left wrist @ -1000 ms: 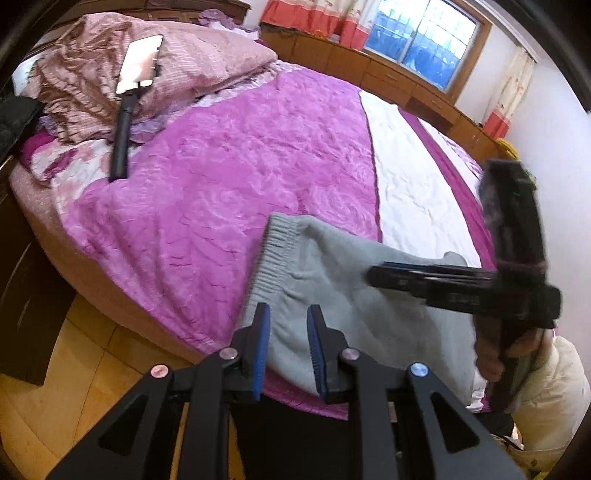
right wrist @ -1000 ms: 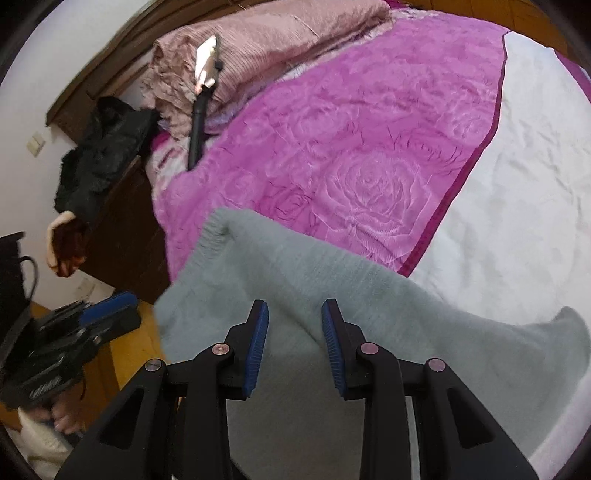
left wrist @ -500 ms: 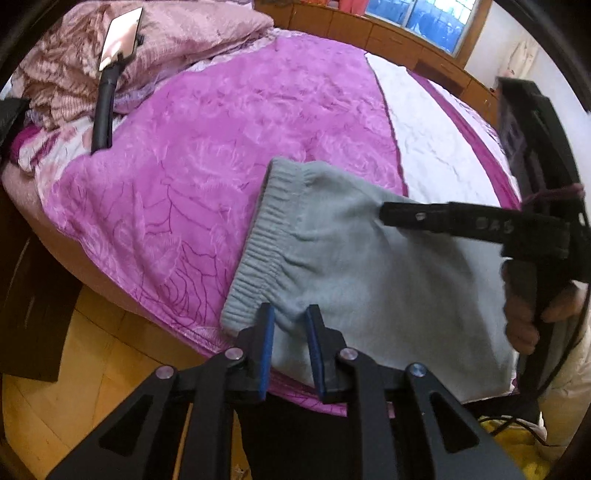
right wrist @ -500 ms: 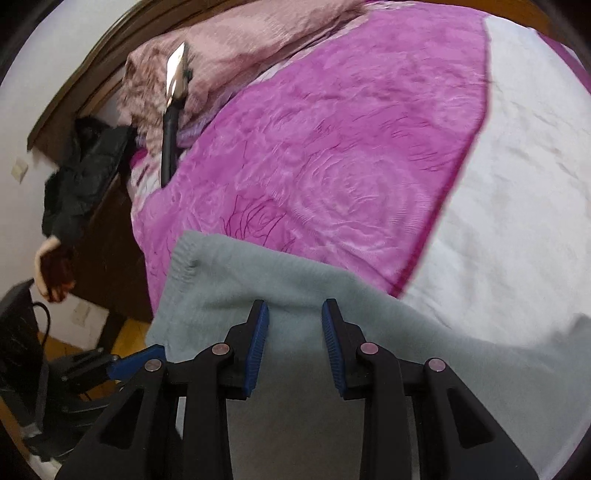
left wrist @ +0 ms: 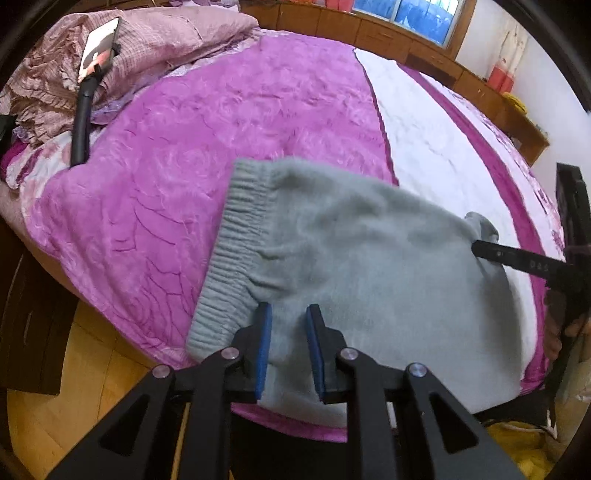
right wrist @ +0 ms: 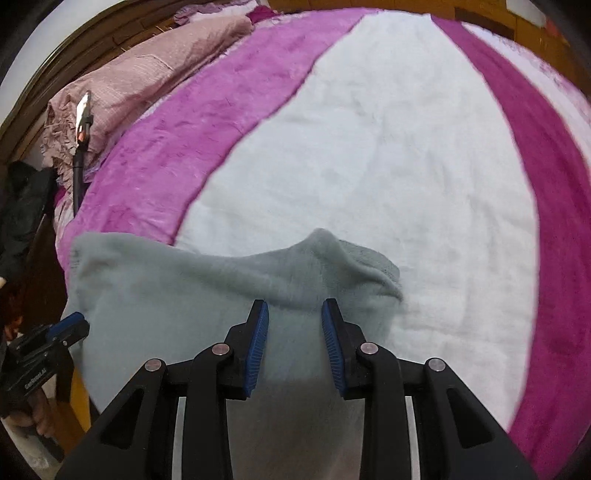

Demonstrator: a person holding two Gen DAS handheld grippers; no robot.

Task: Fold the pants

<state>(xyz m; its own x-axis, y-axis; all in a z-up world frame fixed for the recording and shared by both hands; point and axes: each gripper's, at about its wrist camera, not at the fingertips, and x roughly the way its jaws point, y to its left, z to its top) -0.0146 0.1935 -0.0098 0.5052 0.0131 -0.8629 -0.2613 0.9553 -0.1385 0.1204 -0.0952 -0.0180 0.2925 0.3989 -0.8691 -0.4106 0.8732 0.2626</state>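
Grey pants look already doubled over on the bed, spread out just past both sets of fingers, left gripper and right gripper both narrow and seemingly pinching the near edge, so more folding's left.

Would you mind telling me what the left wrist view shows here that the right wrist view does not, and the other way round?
Only the left wrist view shows the window, the wooden floor and the ribbed waistband of the grey pants clearly. Only the right wrist view shows the dark clothing heaped at the bedside and the pants' bunched corner on the white panel. Both show the pants, the purple blanket, the pink bedding, the phone on its stand, and each claw, left and right, with grey fabric between its fingers.
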